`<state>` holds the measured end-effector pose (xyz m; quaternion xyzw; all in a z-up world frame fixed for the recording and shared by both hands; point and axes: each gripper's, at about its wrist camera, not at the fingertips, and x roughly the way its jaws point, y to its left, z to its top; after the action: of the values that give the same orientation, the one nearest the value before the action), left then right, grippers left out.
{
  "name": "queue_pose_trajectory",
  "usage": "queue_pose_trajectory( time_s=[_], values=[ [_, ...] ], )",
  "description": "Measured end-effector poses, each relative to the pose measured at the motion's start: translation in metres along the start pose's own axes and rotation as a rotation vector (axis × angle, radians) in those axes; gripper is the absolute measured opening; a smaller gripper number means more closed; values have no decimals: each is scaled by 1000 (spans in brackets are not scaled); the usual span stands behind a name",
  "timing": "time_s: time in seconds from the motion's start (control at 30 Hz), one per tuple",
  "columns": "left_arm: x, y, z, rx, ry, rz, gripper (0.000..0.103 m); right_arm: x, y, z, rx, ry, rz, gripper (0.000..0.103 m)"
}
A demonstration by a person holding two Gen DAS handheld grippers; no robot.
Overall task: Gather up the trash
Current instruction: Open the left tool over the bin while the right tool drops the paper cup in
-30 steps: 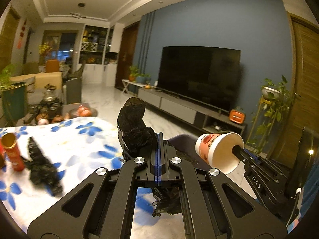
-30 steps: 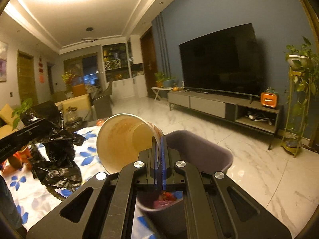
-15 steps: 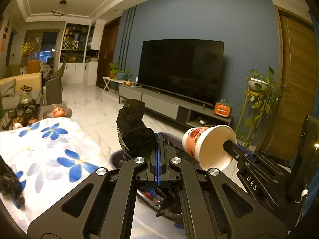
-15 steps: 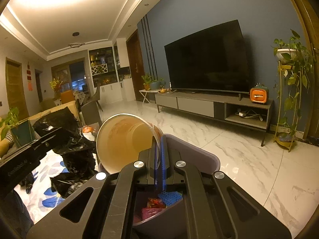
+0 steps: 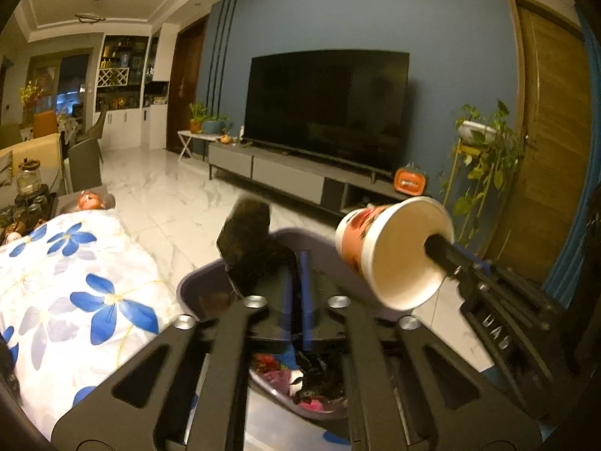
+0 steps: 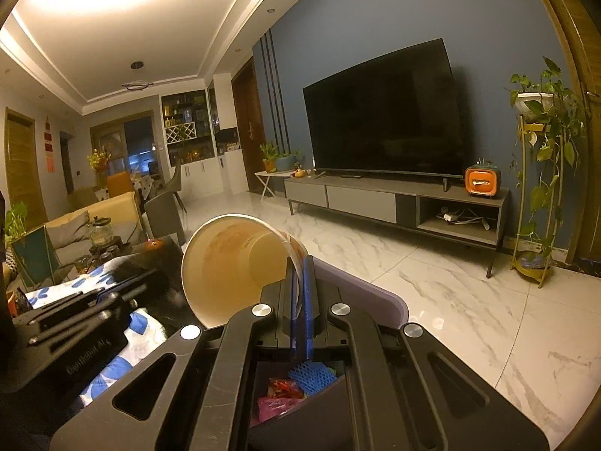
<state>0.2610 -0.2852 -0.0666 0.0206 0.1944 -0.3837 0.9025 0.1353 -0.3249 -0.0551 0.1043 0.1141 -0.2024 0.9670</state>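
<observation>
A crumpled black plastic bag (image 5: pixel 248 244), blurred, hangs against the left finger of my left gripper (image 5: pixel 296 263). The jaws stand a little apart, so that gripper is open. Under both grippers sits a grey-purple trash bin (image 5: pixel 195 285) with colourful wrappers inside. My right gripper (image 6: pixel 300 267) is shut on the rim of a paper cup (image 6: pixel 233 263), which lies on its side with its mouth toward the camera. In the left wrist view the same orange-printed cup (image 5: pixel 390 251) hovers over the bin's right side. The bin's rim (image 6: pixel 368 293) shows past the cup.
A table with a white cloth printed with blue flowers (image 5: pixel 75 300) lies to the left of the bin. A marble floor, a TV console (image 6: pixel 394 203) and a plant stand (image 6: pixel 537 203) lie beyond. A sofa and tea set are at the far left.
Both grippers moved from above the table to over the bin. The left gripper's fingers parted slightly and the black bag now looks blurred. The cup stays held.
</observation>
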Motion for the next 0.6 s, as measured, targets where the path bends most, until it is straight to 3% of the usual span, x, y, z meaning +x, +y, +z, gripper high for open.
queue_pose_trajectory(
  time_s=[0.07,0.1,0.4,0.43,0.5,0.6],
  values=[
    [-1,7,-3,-20,1,5,56,2,1,-1,4,10,6,4],
    [-5,13,-5,-40,-11,6,64,4,0,1,6,14,7,4],
    [-52,60,-11,-189,-63,123,86,21,8,-4,-13,75,45,6],
    [-60,63,-13,-198,-71,144,87,22,10,-5,-15,83,51,25],
    [-78,71,-18,-218,-83,187,89,21,11,-6,-13,75,61,48],
    [-99,83,-27,-246,-88,232,90,18,14,-6,-22,58,57,49]
  ],
)
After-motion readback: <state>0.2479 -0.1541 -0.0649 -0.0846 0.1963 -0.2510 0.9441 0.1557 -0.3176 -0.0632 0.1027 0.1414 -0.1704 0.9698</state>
